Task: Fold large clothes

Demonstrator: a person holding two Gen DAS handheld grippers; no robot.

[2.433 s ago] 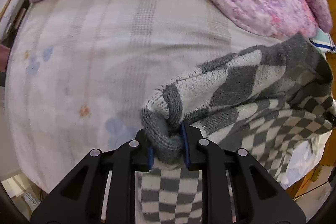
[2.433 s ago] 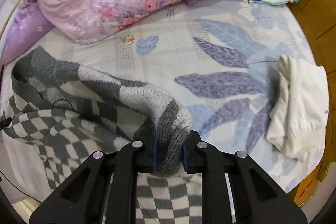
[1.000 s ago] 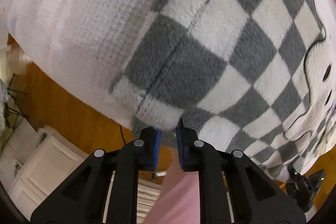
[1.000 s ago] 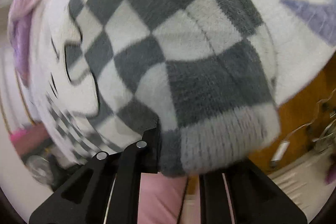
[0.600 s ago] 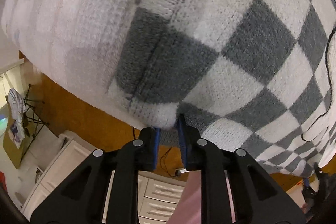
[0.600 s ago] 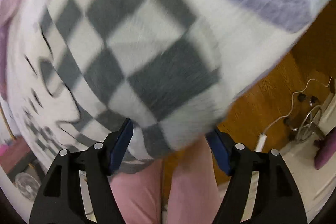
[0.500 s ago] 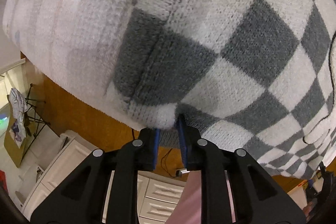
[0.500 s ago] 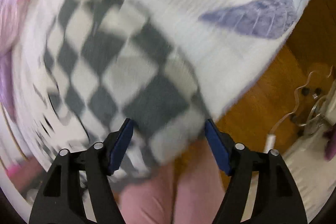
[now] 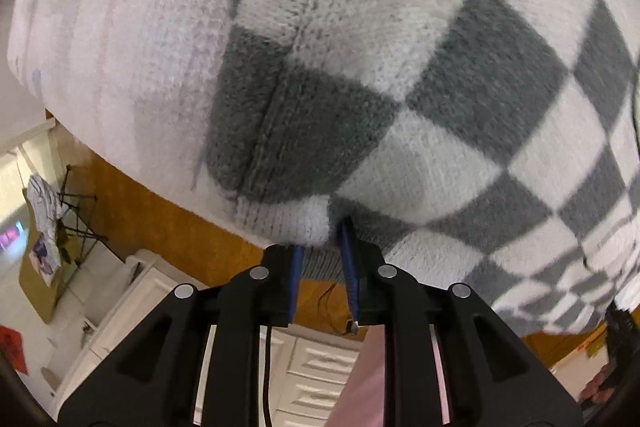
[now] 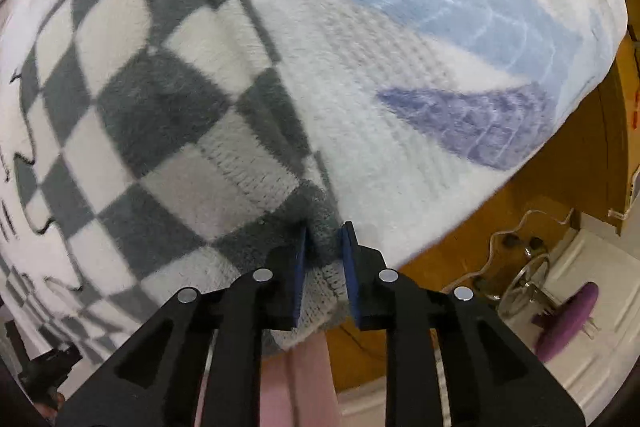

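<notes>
Here, a grey-and-white checkered fluffy knit sweater (image 9: 400,87) is spread flat on a bed covered by a white fleecy sheet with blue and purple leaf prints (image 10: 440,75), its hem hanging over the near edge of the bed. The left gripper (image 9: 320,259) is pointed steeply down at the sweater's left hem corner; its blue pads (image 9: 347,259) are seen slightly parted, with the white ribbed corner just at their tips. Whether the knit is pinched or only touched cannot be told. The right gripper (image 10: 323,259) is seen at the right hem corner, where a grey and white ribbed fold is caught between the blue pads (image 10: 346,259); its jaws are closing and the knit is pressed from both sides. Below the bed edge, an orange-brown wooden frame (image 9: 160,227) and white panelled drawers (image 9: 316,367) are seen. A purple round stool (image 10: 568,319) is seen on the floor at the right.
</notes>
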